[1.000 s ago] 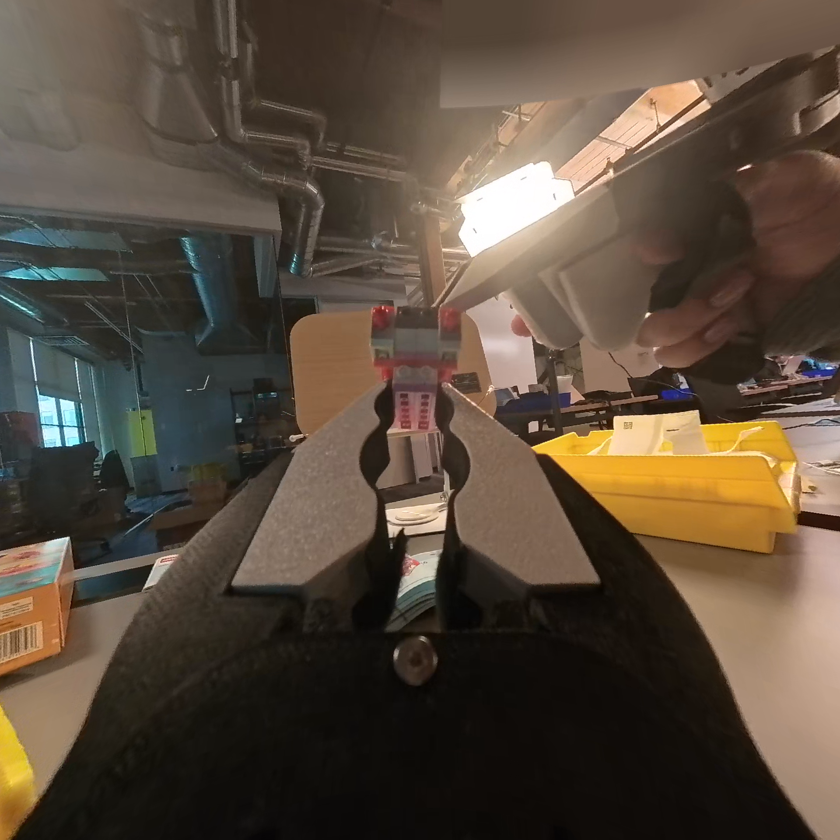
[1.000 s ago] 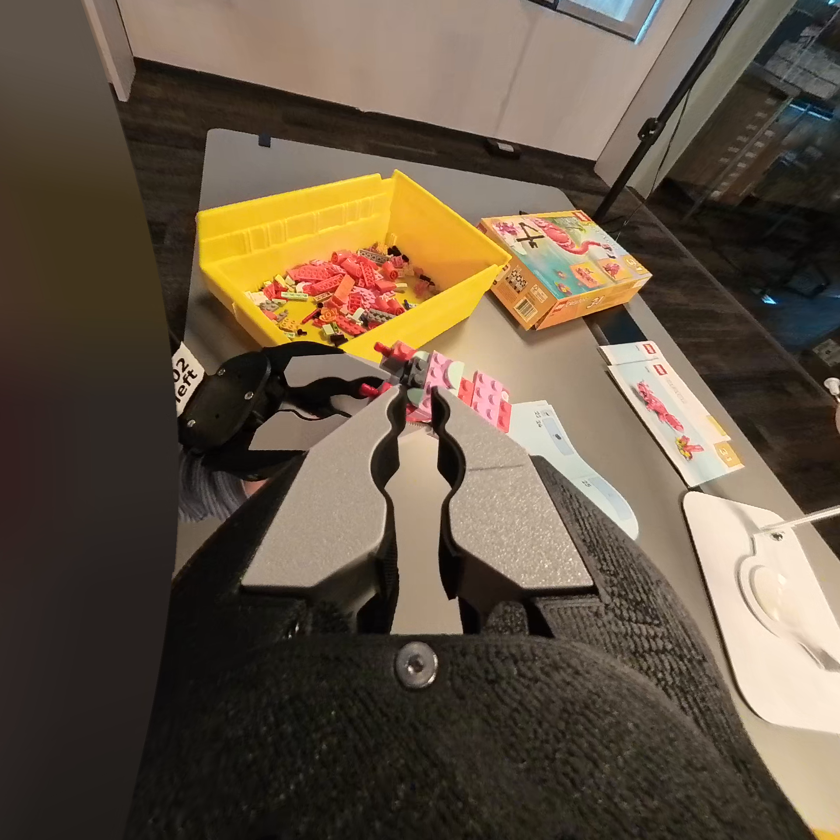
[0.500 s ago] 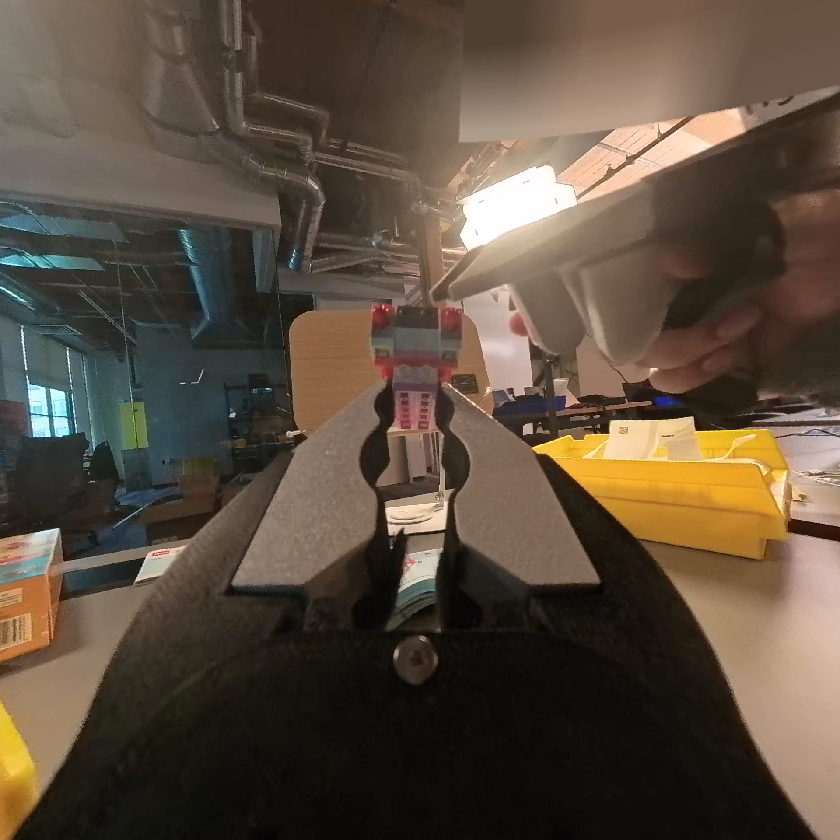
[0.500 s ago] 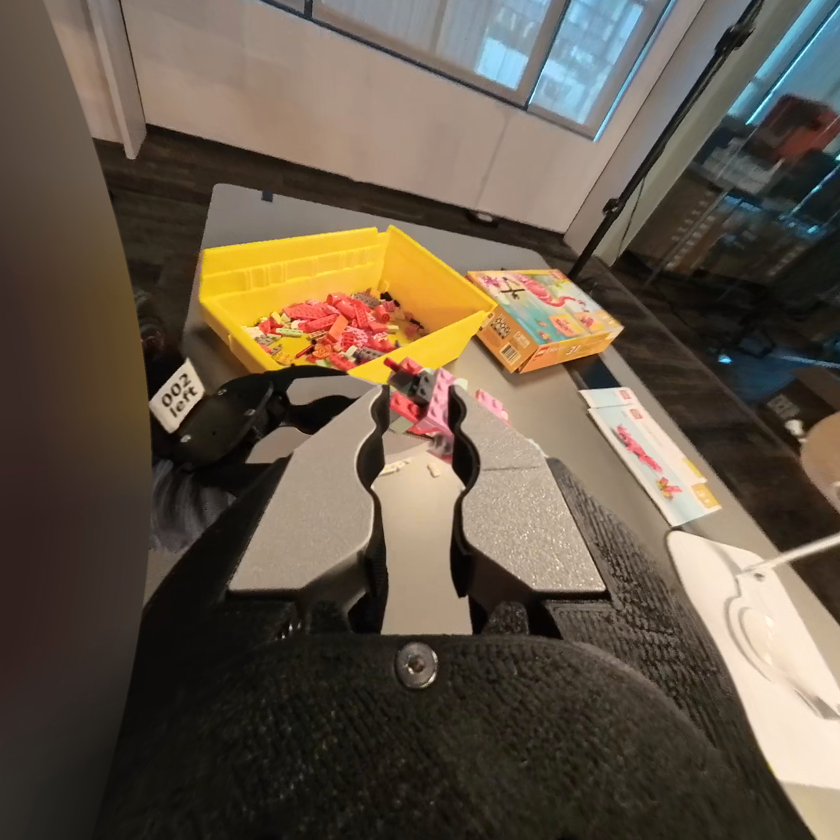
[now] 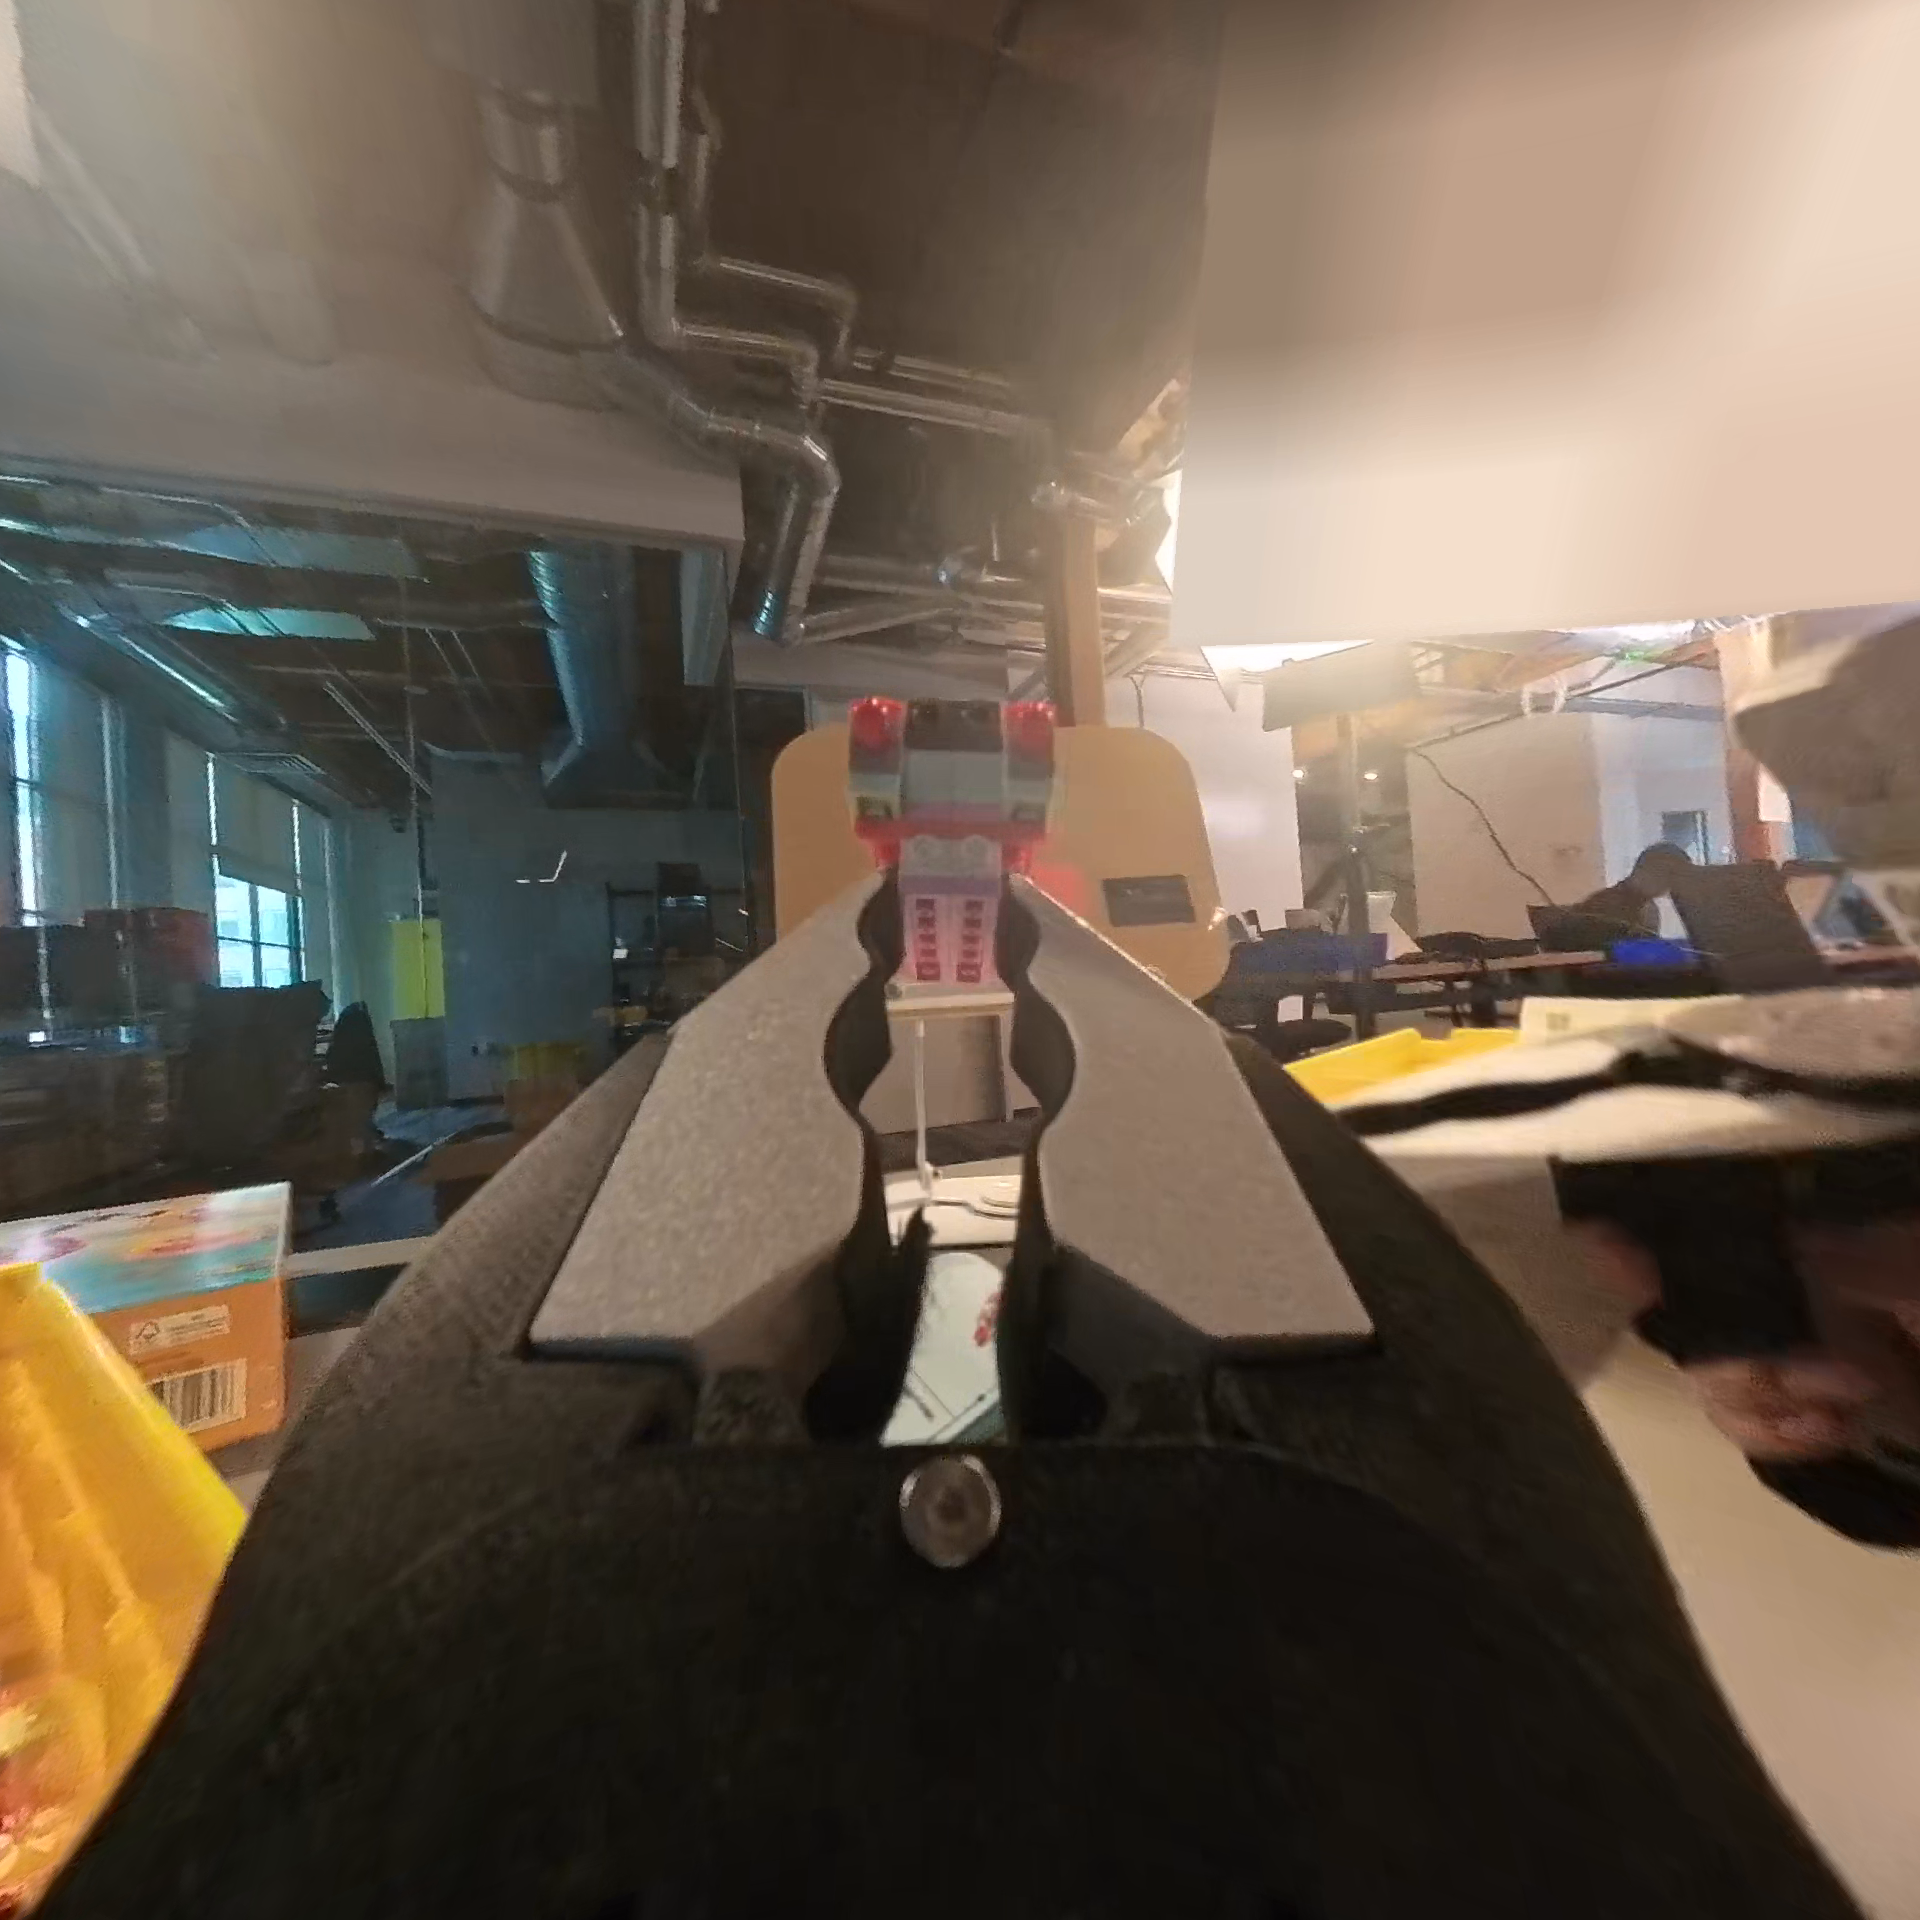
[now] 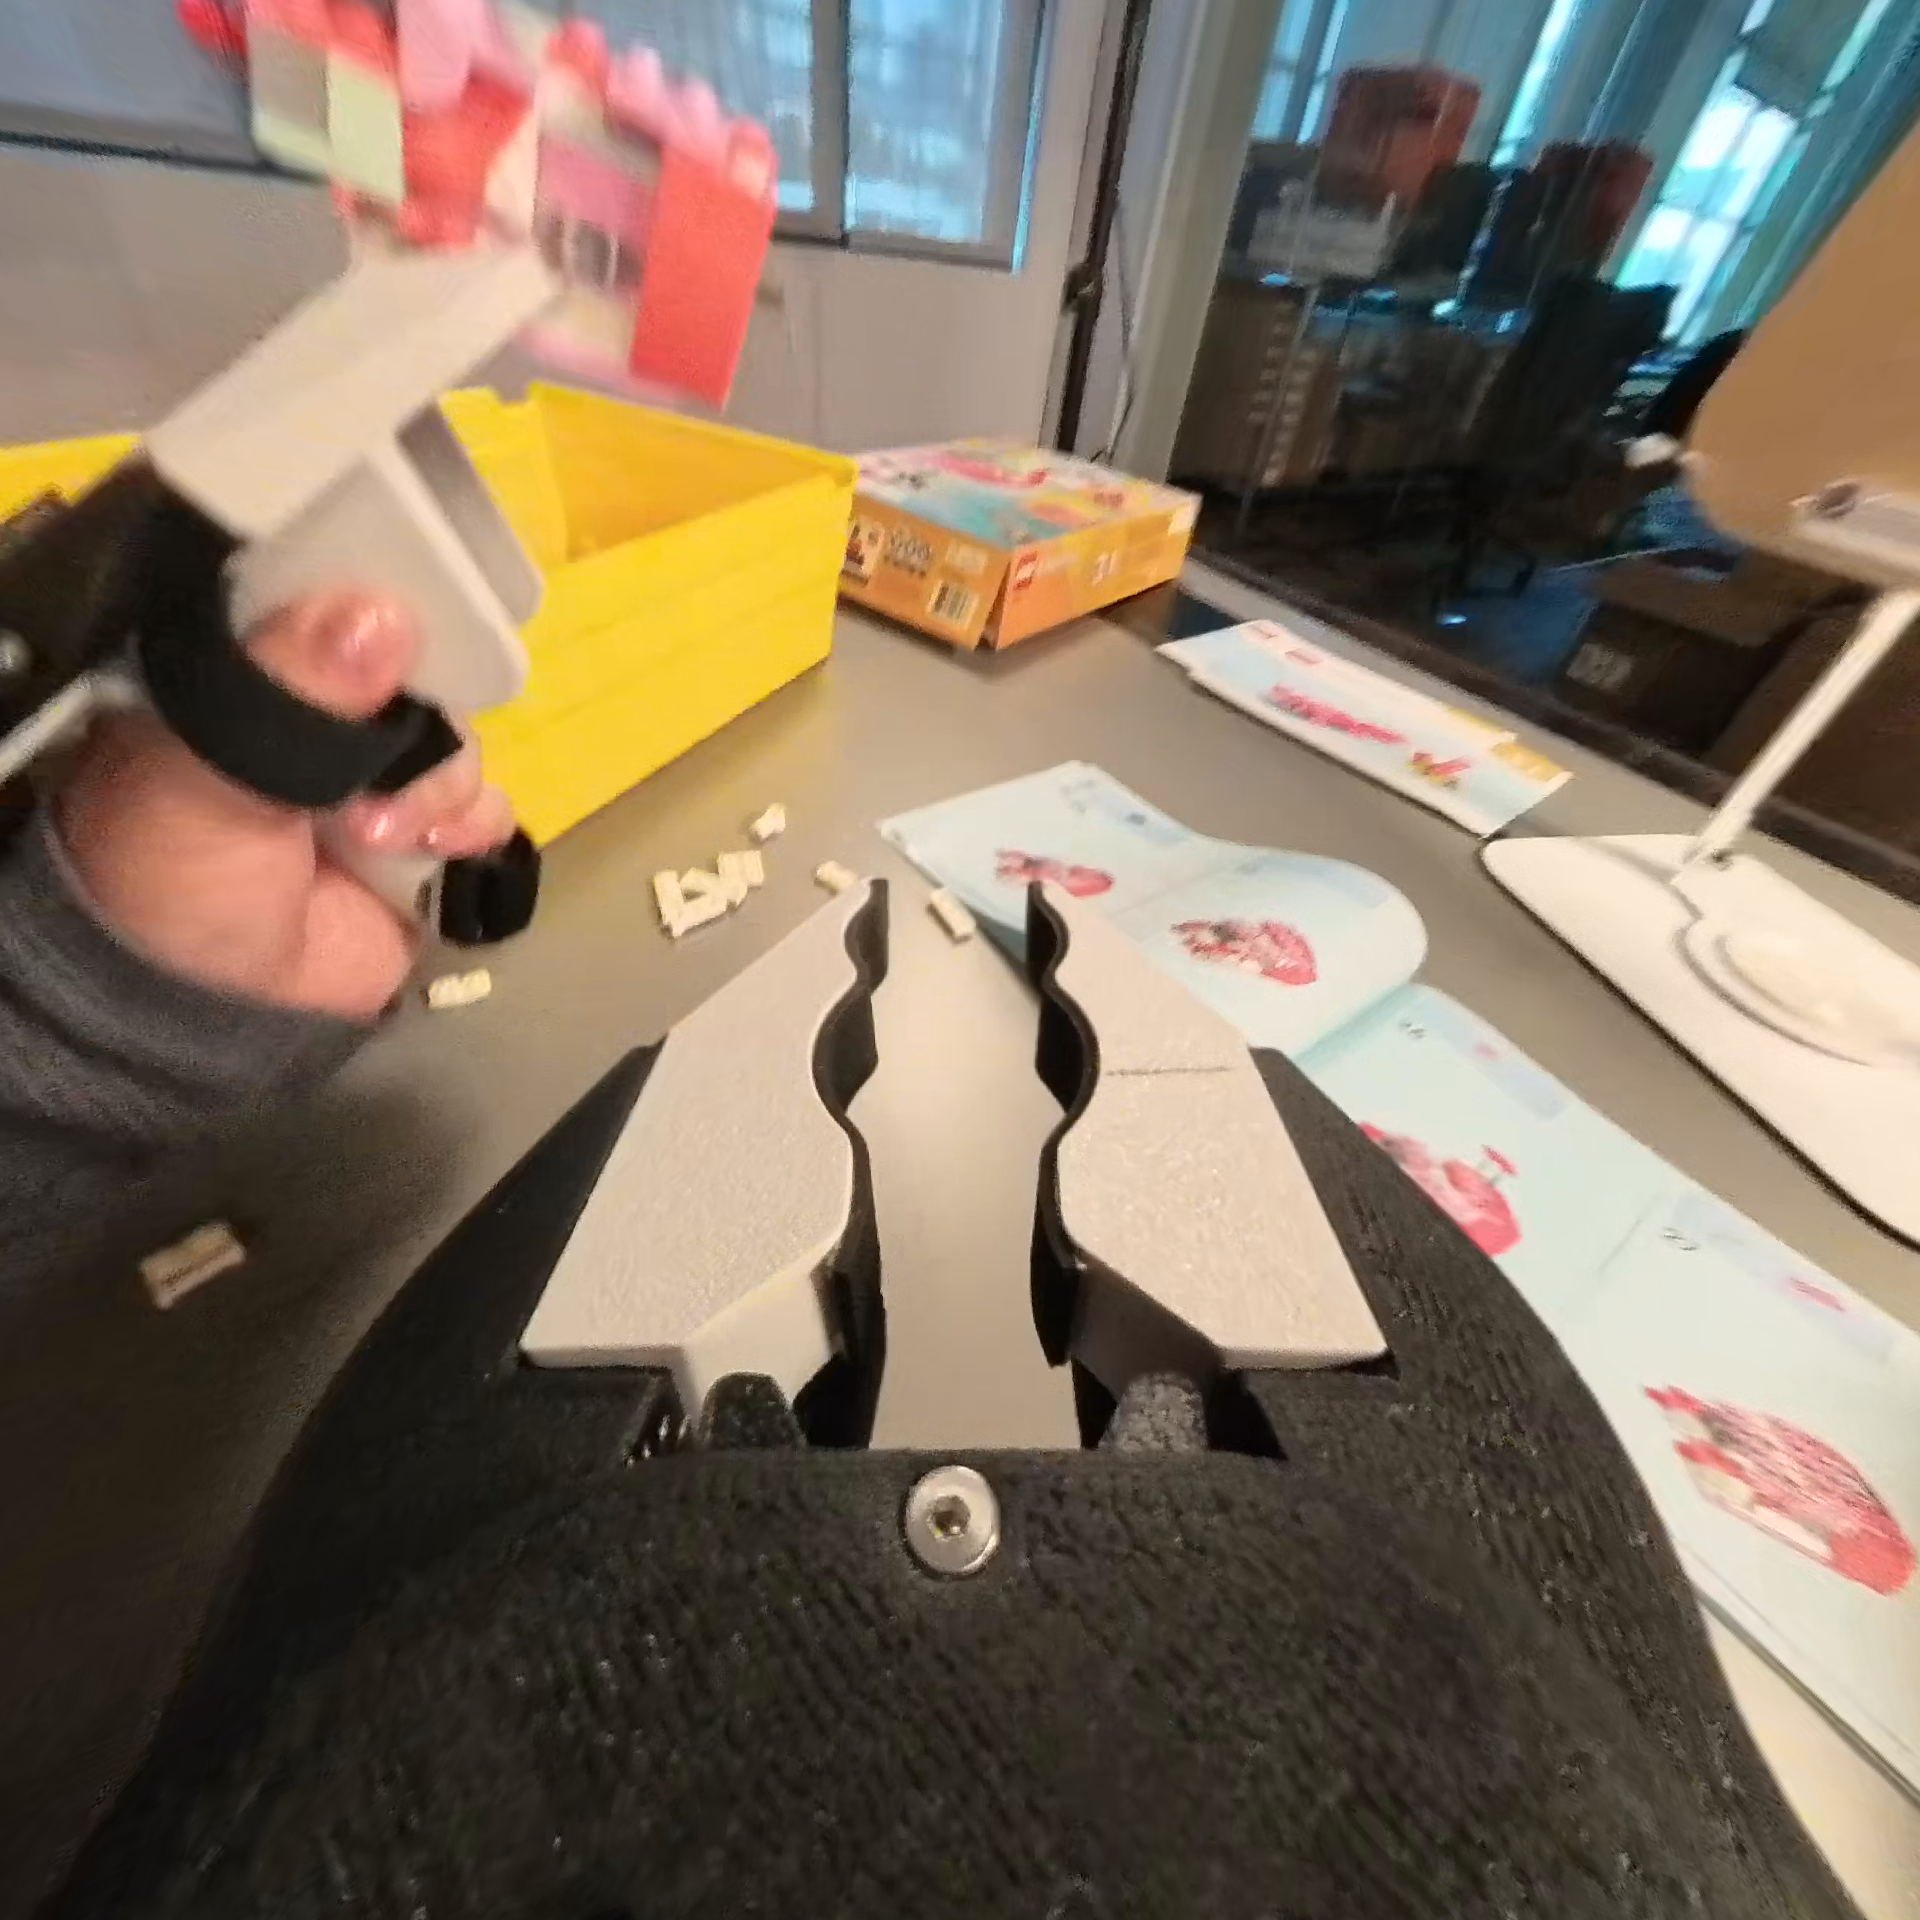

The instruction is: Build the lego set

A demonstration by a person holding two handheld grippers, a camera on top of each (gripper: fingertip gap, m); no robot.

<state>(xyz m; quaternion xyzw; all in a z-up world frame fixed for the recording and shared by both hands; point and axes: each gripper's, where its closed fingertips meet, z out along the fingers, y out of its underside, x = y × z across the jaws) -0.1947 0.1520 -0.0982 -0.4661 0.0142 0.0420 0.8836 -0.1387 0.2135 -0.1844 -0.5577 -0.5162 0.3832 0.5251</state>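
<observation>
My left gripper (image 5: 951,883) is shut on a small brick model (image 5: 954,800) of pink, grey and red pieces and holds it up in the air; both pads press its pink lower part. The right wrist view shows the same model (image 6: 540,156), blurred, high at the upper left, above a hand (image 6: 239,862). My right gripper (image 6: 953,891) is open and empty, low over the grey table (image 6: 935,727). A small white brick (image 6: 951,916) lies on the table just past its fingertips, and more white bricks (image 6: 707,894) lie to the left of it.
An open instruction booklet (image 6: 1247,935) lies to the right of my right gripper, with a leaflet (image 6: 1361,717) beyond. A yellow bin (image 6: 644,582) and an orange box (image 6: 1018,551) stand at the back. A white lamp base (image 6: 1766,987) is at the right. A grey piece (image 6: 192,1259) lies at the left. There is about 12 cm between the tips of the two grippers.
My right gripper opened beside the model, drew away from it and dropped low over the table. My left gripper kept its hold on the model.
</observation>
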